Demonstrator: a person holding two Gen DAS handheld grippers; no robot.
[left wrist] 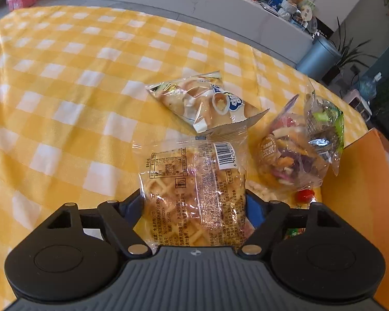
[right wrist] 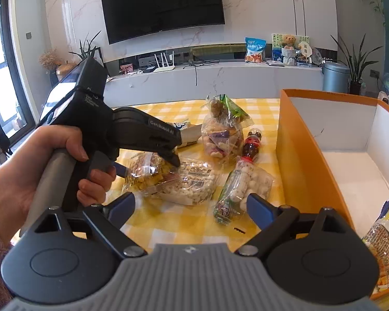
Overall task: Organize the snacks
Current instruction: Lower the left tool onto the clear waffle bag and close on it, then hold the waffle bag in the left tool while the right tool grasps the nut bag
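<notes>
The left tool (left wrist: pixel 194 202) is straddling the waffle packet (left wrist: pixel 194 189), jaws spread wide, pads flanking its sides without clearly pressing. The packet's long axis is running straight ahead along the fingers. The orange box (right wrist: pixel 311 140) is waiting off to its right. The right tool (right wrist: pixel 190 204) is hovering wide open and empty above the surface (right wrist: pixel 168 220).

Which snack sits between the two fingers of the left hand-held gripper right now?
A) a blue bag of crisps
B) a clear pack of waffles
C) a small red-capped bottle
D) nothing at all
B: in the left wrist view the clear pack of waffles lies between the spread fingers of the left hand-held gripper, on the yellow checked cloth.
</notes>
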